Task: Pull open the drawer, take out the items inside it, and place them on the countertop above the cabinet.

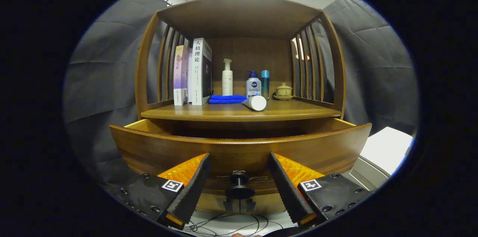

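Note:
A wooden cabinet has its drawer [239, 147] pulled out toward me, its curved front panel just ahead of my fingers. The drawer's dark knob [239, 184] sits low on the front, between my two fingers and untouched. My gripper [239, 162] stands open with the knob in the gap. The drawer's inside is hidden behind its front panel. On the countertop [298, 110] above lies a white tube [255, 102] on its side, near the front edge.
The countertop also holds two upright books [194, 74], a folded blue cloth [227, 99], a white pump bottle [227, 78], a blue-capped bottle [253, 84], a teal bottle [265, 83] and a small lidded cup [283, 91]. A white box [384, 151] stands to the right.

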Tool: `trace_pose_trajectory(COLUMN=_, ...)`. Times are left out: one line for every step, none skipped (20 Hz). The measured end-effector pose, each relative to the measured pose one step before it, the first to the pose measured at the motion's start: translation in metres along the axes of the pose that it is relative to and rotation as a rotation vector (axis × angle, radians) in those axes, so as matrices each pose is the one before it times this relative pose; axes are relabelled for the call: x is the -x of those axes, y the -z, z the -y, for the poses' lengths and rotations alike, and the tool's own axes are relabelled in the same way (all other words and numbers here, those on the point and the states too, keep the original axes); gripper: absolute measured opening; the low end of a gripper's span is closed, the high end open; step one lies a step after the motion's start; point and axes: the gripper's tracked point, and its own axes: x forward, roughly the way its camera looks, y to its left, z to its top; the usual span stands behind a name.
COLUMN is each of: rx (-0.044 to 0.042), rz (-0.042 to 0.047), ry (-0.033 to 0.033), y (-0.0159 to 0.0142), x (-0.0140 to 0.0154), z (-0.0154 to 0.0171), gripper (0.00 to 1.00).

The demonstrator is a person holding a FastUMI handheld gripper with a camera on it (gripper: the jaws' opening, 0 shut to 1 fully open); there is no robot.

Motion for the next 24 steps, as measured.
trace_pose_trajectory(rx=-0.00059, rz=-0.00113, ry=0.00530, y=-0.00162, x=-0.00754, z=-0.00067, gripper=0.98)
trace_pose_trajectory(rx=0.00162, rz=-0.00152, ry=0.00651, y=-0.00087, x=-0.00572, z=-0.00089, gripper=0.98)
trace_pose_trajectory(rx=0.00240, rz=0.00139, ry=0.00551, y=-0.00255, x=-0.00657, z=-0.00197, gripper=0.98)
trace_pose_trajectory(rx=0.00423, rz=0.00163, ry=0.00341, y=-0.00100, x=-0.00601, z=-0.00224, gripper=0.98)
trace_pose_trajectory(rx=0.01010, rz=0.00356, ry=0.00078, y=-0.00154, x=-0.00628, z=-0.00180, gripper=0.98)
trace_pose_trajectory(rx=0.01533, rz=0.00498, ry=0.00229, y=-0.00213, x=-0.00566, z=-0.00208, gripper=0.98)
trace_pose_trajectory(rx=0.01879, rz=0.00530, ry=0.00222, y=-0.00327, x=-0.00590, z=-0.00107, gripper=0.98)
trace_pose_trajectory(rx=0.01606, rz=0.00359, ry=0.00198, y=-0.00134, x=-0.00501, z=-0.00083, gripper=0.98)
trace_pose_trajectory(rx=0.00592, rz=-0.00075, ry=0.00092, y=-0.00070, x=-0.00533, z=-0.00086, gripper=0.98)
trace_pose_trajectory(rx=0.00133, rz=0.00062, ry=0.00031, y=-0.00136, x=-0.00418, z=-0.00121, gripper=0.98)
trace_pose_trajectory(rx=0.00341, rz=-0.00018, ry=0.00090, y=-0.00084, x=-0.00529, z=0.00025, gripper=0.98)
trace_pose_trajectory(rx=-0.00203, rz=0.00008, ry=0.00086, y=-0.00054, x=-0.00402, z=-0.00010, gripper=0.98)
trace_pose_trajectory(rx=-0.00329, rz=-0.00142, ry=0.00022, y=-0.00075, x=-0.00442, z=-0.00059, gripper=0.98)
trace_pose_trajectory(rx=-0.00097, rz=0.00008, ry=0.00019, y=-0.00093, x=-0.00394, z=-0.00012, gripper=0.98)
trace_pose_trajectory(rx=0.00089, rz=-0.00226, ry=0.00066, y=-0.00081, x=-0.00443, z=0.00023, gripper=0.98)
trace_pose_trajectory(rx=0.00131, rz=-0.00218, ry=-0.00004, y=0.00056, x=-0.00365, z=0.00008, gripper=0.98)
trace_pose_trajectory(rx=-0.00429, rz=0.00076, ry=-0.00747, y=-0.00175, x=-0.00106, z=-0.00293, gripper=0.98)
trace_pose_trajectory(rx=0.00189, rz=-0.00068, ry=-0.00505, y=-0.00053, x=-0.00084, z=-0.00165, gripper=0.98)
trace_pose_trajectory(rx=0.00612, rz=0.00398, ry=-0.00002, y=-0.00053, x=-0.00034, z=-0.00019, gripper=0.98)
trace_pose_trajectory(rx=0.01007, rz=0.00357, ry=0.00090, y=-0.00110, x=0.00009, z=-0.00130, gripper=0.98)
trace_pose_trajectory(rx=0.00673, rz=0.00014, ry=0.00069, y=0.00015, x=-0.00022, z=0.00021, gripper=0.98)
trace_pose_trajectory(rx=-0.00337, rz=-0.00572, ry=-0.00206, y=0.00087, x=-0.00009, z=-0.00033, gripper=0.98)
trace_pose_trajectory(rx=-0.00477, rz=-0.00549, ry=-0.00263, y=0.00036, x=0.00091, z=0.00013, gripper=0.98)
trace_pose_trajectory(rx=0.00253, rz=-0.00648, ry=-0.00187, y=-0.00084, x=-0.00034, z=0.00125, gripper=0.97)
